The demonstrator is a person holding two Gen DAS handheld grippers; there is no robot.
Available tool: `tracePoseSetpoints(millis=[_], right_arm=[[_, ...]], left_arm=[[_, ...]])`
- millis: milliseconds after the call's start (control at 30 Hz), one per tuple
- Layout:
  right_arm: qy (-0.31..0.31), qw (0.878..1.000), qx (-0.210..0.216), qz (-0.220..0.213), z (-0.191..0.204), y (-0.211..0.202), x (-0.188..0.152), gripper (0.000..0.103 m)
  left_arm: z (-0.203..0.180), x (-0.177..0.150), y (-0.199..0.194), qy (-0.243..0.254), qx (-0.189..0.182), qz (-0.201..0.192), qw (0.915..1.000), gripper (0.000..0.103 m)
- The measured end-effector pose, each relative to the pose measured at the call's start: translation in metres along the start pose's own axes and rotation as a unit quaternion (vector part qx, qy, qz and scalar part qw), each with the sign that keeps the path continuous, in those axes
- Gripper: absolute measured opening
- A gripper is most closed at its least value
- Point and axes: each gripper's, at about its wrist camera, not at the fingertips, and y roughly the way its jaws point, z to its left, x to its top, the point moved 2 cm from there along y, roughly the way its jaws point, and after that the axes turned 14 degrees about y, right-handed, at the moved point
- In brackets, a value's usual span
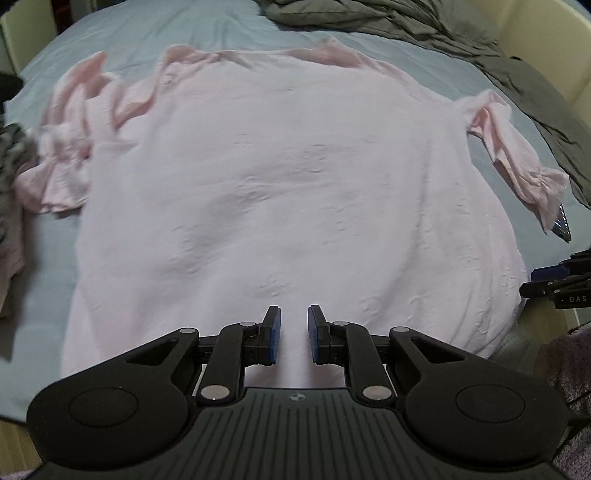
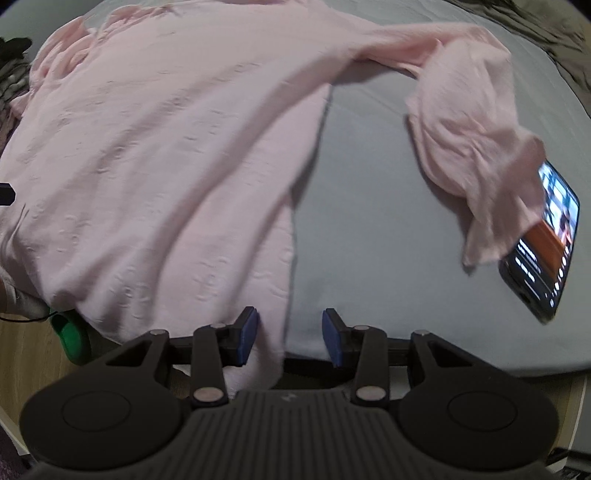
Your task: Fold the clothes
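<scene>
A pale pink long-sleeved top [image 1: 280, 177] lies spread flat on a bed with a grey-blue sheet [image 1: 147, 33], hem toward me, sleeves out to both sides. My left gripper [image 1: 294, 334] hovers open over the middle of the hem, nothing between its blue pads. In the right wrist view the same top [image 2: 155, 147] fills the left half. My right gripper [image 2: 289, 334] is open at the hem's right corner, and the cloth edge hangs between its pads. The right sleeve [image 2: 469, 122] lies bent on the sheet.
A lit phone [image 2: 546, 240] lies on the sheet, partly under the right cuff. A rumpled grey blanket [image 1: 461, 33] is heaped at the far right. Other clothes [image 1: 11, 206] sit at the left edge. A green object [image 2: 72, 338] and wooden floor [image 2: 26, 347] show below the bed.
</scene>
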Motion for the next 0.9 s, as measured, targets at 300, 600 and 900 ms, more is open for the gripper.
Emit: tracePoseSetpoints(millis=[300, 600, 900], right_arm=[[0.015, 0.999, 0.029, -0.017, -0.002, 0.003, 0.001, 0.041], [-0.012, 0.997, 0.068, -0.026, 0.019, -0.008, 0.006, 0.004], [-0.039, 0.991, 0.131, -0.01, 0.068, -0.008, 0.019, 0.004]], left_arm=[[-0.012, 0.009, 0.023, 0.01, 0.003, 0.026, 0.9996, 0.013], [-0.024, 0.013, 0.031, 0.028, 0.001, 0.032, 0.9991, 0.013], [-0.038, 0.014, 0.026, 0.043, -0.021, 0.021, 0.9986, 0.013]])
